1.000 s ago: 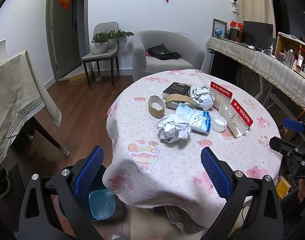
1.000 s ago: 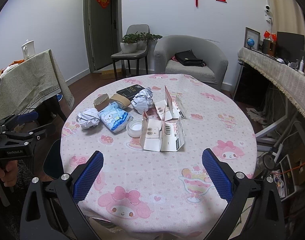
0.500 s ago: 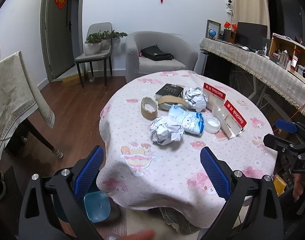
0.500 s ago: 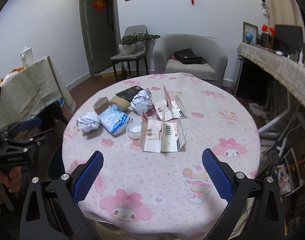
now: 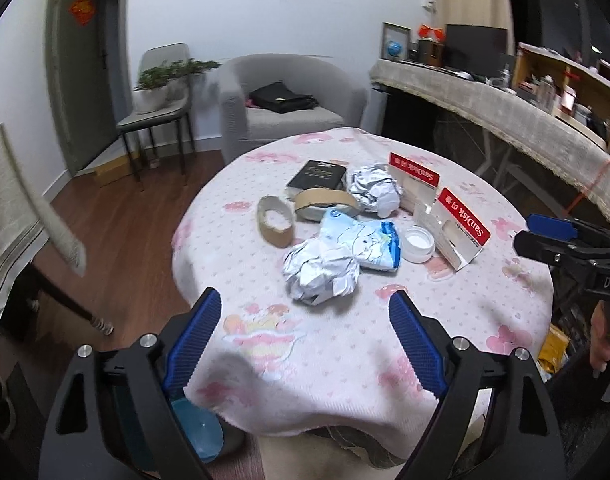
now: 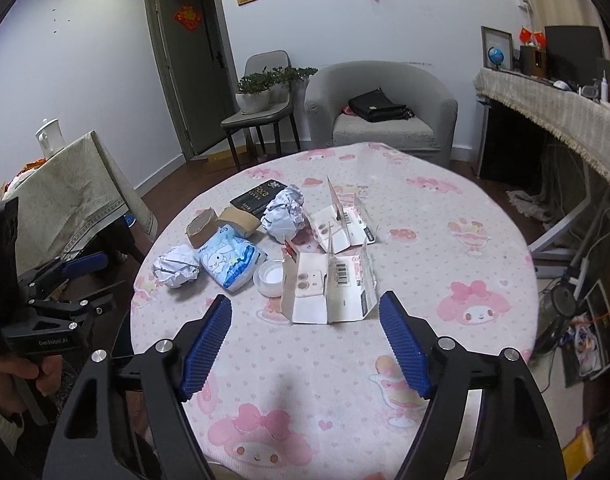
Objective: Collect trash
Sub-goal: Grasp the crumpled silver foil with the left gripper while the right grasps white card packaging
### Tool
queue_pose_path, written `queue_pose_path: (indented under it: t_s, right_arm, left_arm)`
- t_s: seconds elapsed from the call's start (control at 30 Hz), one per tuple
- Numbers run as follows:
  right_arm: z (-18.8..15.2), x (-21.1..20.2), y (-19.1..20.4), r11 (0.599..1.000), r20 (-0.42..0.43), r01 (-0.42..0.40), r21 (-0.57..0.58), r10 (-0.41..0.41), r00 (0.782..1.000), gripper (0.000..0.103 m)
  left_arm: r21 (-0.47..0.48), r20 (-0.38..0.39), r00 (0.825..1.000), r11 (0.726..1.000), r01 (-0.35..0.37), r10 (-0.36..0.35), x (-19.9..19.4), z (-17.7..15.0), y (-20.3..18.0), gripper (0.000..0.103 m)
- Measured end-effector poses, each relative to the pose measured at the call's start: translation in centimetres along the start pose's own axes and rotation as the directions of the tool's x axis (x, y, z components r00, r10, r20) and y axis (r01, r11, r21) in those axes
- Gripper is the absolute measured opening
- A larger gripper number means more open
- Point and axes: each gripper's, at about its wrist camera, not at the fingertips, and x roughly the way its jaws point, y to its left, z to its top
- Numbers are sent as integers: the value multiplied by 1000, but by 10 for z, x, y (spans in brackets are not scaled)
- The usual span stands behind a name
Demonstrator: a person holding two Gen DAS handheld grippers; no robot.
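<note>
Two grippers hang over the near edge of our round table (image 6: pixel 485 216), and both have begun narrowing from a wider spread a second ago, nothing between the pads yet. Our left gripper (image 5: pixel 305 340) has edged toward the crumpled paper ball (image 5: pixel 321 272), likely the first pickup. Trash lies mid-table, uncollected: a blue wrapper (image 5: pixel 365 240), tape rolls (image 5: pixel 275 222), open card packaging (image 6: pixel 329 288). A blue bin (image 5: pixel 197 432) waits below.

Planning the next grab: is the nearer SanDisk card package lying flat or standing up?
Standing up. The nearer SanDisk package is unfolded and propped on its lower edge on the tablecloth, its panels rising beside the white cap.
</note>
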Motion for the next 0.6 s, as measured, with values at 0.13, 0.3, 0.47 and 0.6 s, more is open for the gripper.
queue_pose_path:
  t_s: [0.13, 0.3, 0.47, 0.6]
  right_arm:
    - [4, 6, 2, 1000, -3, 3, 21, -3, 1000, 68]
    - [10, 21, 2, 999, -16, 35, 30, -34, 999, 61]
    - [13, 43, -9, 996, -49, 55, 67, -52, 997, 49]
    - [14, 54, -11, 996, -70, 68, 56, -64, 996, 43]
  left_arm:
    - [35, -23, 999, 999, 40, -39, 19, 4, 1, 86]
    - [48, -42, 995, 995, 93, -91, 44, 6, 7, 81]
    - [37, -60, 984, 985, 167, -165, 63, 10, 12, 67]
    - [44, -58, 980, 981, 191, -188, 69, 12, 10, 57]
